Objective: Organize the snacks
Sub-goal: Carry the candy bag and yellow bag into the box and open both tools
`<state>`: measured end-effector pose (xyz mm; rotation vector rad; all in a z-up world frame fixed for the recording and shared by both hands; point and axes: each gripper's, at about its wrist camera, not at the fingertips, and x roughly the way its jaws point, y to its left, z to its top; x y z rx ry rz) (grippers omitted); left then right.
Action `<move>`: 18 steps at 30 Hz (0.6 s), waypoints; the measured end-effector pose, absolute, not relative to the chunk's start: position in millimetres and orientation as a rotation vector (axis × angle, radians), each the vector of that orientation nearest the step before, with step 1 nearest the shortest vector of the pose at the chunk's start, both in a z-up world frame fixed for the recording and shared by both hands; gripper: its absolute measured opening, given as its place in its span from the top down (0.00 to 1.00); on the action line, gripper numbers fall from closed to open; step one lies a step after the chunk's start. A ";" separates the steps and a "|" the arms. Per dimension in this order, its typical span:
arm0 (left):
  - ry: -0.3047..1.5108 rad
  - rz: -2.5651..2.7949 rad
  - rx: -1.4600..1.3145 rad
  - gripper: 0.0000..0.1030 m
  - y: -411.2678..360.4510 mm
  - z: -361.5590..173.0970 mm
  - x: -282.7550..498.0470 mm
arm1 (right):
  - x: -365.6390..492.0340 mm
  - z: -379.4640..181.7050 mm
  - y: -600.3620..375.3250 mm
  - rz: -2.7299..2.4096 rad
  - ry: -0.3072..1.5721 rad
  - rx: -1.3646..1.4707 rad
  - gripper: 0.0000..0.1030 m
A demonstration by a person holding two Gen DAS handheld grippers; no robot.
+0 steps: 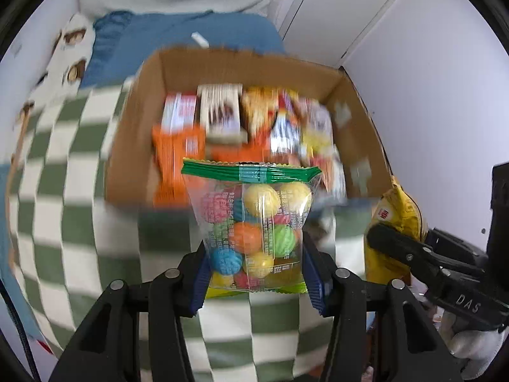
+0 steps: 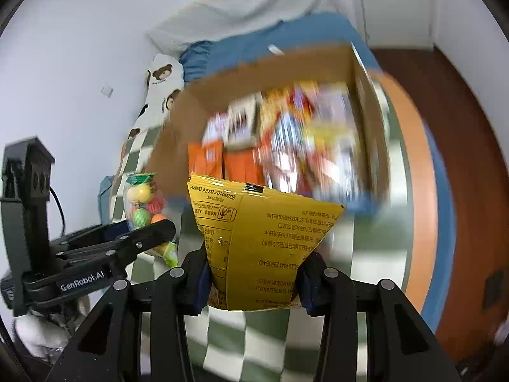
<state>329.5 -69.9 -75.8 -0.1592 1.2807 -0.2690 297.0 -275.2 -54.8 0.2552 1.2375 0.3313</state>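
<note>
Both bags are up off the bed: left gripper (image 1: 254, 270) pinching the candy-ball bag (image 1: 254, 222), right gripper (image 2: 253, 281) clamped on the yellow pouch (image 2: 264, 242). Next they need dropping into the cardboard box (image 1: 248, 63), I'd guess, wherever there's a gap.

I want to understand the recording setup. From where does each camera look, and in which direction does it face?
Left wrist: sits on the left tongs, looks forward and down at the cardboard box; own fingers pinch a clear candy bag.
Right wrist: sits on the right tongs, same direction; own fingers pinch a yellow snack bag.
Shared: both see the box on the checkered blanket, and each shows the other tongs beside it.
</note>
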 end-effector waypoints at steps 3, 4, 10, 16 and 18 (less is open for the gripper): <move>1.304 -0.237 -0.121 0.53 -71.3 -84.4 381.8 | 348.2 -57.9 -254.4 0.330 1.251 0.195 0.55; 1.320 -0.225 -0.119 0.53 -68.6 -86.8 396.6 | 368.3 -61.4 -248.7 0.326 1.264 0.179 0.55; 1.510 -0.185 -0.142 0.53 -59.5 -147.1 472.2 | 445.9 -99.9 -226.7 0.306 1.408 0.098 0.55; 1.621 -0.159 -0.171 0.52 -59.9 -176.2 499.2 | 478.5 -140.7 -218.0 0.278 1.531 0.066 0.51; 1.630 -0.147 -0.173 0.50 -58.6 -181.3 501.8 | 484.0 -150.8 -219.0 0.274 1.566 0.063 0.37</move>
